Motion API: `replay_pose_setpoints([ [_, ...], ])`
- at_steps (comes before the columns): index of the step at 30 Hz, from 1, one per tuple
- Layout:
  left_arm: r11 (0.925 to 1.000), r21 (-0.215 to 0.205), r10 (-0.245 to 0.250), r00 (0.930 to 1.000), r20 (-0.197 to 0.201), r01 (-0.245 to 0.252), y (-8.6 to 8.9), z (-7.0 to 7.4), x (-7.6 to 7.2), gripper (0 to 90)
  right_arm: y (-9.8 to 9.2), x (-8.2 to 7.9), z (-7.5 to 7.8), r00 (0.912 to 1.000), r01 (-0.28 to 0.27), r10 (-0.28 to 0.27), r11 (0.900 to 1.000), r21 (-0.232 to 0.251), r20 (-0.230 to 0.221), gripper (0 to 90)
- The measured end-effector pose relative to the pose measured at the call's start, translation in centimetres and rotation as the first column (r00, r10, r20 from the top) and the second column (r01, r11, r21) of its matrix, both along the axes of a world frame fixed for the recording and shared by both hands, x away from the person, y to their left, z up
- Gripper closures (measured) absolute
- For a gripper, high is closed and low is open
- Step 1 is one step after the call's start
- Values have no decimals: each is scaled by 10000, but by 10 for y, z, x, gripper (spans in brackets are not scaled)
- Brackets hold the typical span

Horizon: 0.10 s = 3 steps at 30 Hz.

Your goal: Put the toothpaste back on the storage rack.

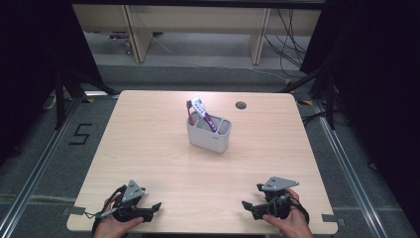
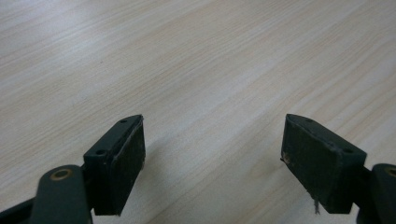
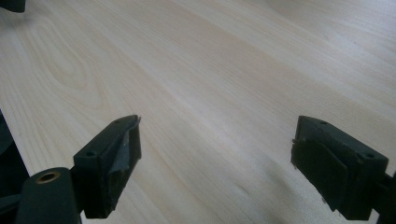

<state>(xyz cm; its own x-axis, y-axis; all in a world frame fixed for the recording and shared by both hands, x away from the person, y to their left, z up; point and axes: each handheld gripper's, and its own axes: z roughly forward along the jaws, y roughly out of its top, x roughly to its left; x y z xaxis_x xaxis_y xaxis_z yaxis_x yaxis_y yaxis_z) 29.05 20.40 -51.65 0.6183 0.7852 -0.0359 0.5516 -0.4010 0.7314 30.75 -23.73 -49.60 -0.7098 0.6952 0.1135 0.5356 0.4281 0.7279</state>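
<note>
Both claws wide apart, empty | left gripper [image 1: 154, 207] | right gripper [image 1: 246, 205] | over table [image 1: 173, 163]

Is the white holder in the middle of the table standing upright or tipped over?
Upright: the white holder sits flat on the table with its open compartments facing up, and a toothbrush leans out of the top.

Your left gripper [image 1: 154, 207] and right gripper [image 1: 246, 204] rest near the front edge of the tabletop [image 1: 148, 144], well apart, fingers pointing toward each other. Farther back, near the middle, stands a white holder [image 1: 208, 137] with a purple toothbrush [image 1: 208, 120] and a toothpaste tube [image 1: 199, 105] leaning in it.
</note>
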Motion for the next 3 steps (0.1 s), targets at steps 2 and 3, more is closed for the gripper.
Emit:
replay_pose_setpoints([
  [2, 10000, -4, 5, 10000, 5, -5, 0, 0, 0, 213, 0, 0, -1, 10000, -93, 93, 10000, -15, -9, 168],
  [3, 10000, -2, 15, 10000, 5, -15, 0, 0, 0, 213, 0, 0, -1, 9999, -81, 81, 10000, 41, -68, 167],
])
